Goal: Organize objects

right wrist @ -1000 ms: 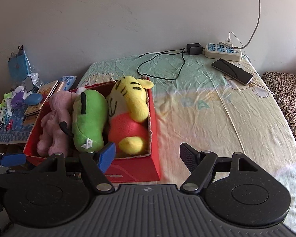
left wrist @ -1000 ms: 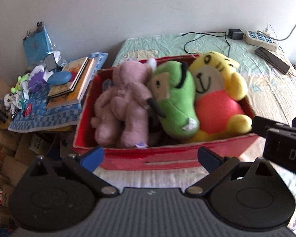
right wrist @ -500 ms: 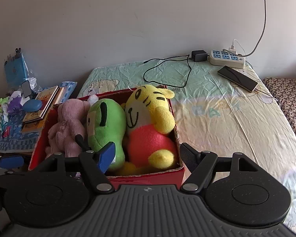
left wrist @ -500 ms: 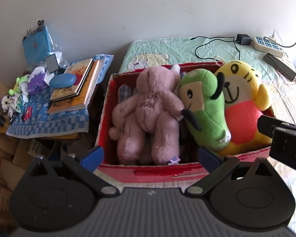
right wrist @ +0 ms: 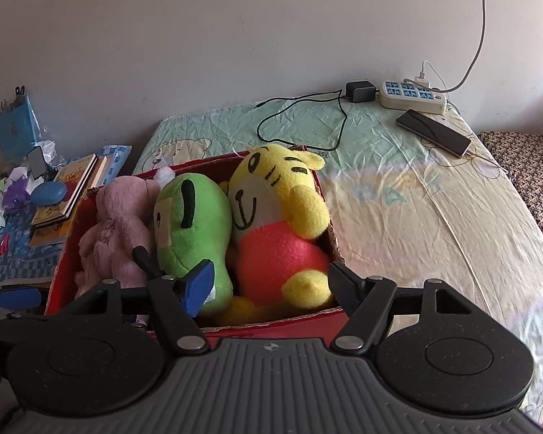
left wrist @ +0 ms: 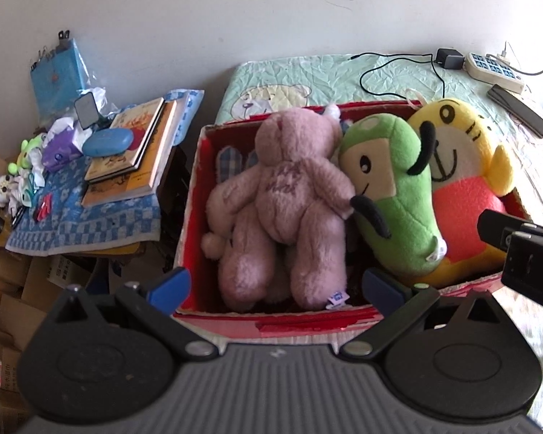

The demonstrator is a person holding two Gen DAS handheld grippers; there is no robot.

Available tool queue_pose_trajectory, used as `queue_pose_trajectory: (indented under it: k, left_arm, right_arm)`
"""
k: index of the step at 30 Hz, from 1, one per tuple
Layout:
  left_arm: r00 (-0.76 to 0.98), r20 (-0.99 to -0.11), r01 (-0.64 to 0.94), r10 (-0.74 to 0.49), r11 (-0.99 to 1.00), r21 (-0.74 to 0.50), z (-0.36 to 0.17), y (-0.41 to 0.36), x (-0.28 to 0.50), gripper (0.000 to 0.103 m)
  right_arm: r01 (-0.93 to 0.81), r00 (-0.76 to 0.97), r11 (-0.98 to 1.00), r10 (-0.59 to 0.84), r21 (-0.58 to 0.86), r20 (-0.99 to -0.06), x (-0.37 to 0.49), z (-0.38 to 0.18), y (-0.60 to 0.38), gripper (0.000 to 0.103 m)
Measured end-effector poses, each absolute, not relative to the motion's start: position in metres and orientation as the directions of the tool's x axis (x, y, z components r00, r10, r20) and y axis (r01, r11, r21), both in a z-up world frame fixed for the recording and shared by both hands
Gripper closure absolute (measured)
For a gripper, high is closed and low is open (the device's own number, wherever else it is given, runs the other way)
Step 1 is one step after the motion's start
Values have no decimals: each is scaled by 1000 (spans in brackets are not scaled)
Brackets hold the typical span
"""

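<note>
A red cardboard box stands on the bed. It holds a pink teddy bear, a green plush and a yellow tiger plush, side by side. My left gripper is open and empty just in front of the box's near wall, facing the pink bear. My right gripper is open and empty over the near wall, in front of the green and yellow plush. Part of the right gripper shows in the left wrist view.
The bed carries a power strip, a charger with black cable and a phone at the back. Left of the box, a blue checked cloth holds books and small toys. Cardboard boxes lie below.
Both grippers have swung left and come closer to the box, so the plush toys look larger and more centred. Both stay open. The toys have not moved.
</note>
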State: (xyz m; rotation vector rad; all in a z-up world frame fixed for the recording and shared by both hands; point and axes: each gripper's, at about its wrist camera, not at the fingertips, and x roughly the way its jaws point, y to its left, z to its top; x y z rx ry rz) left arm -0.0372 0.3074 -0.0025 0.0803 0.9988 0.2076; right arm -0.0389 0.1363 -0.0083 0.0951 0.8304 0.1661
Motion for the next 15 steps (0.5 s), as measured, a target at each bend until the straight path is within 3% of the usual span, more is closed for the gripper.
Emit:
queue_pose_trajectory:
  k: [15]
  left_arm:
    - [505,-826,-188,250,966,178,-3,309,-25,3]
  right_arm:
    - [-182,632,969,245,166,-735,-15,-8,138,31]
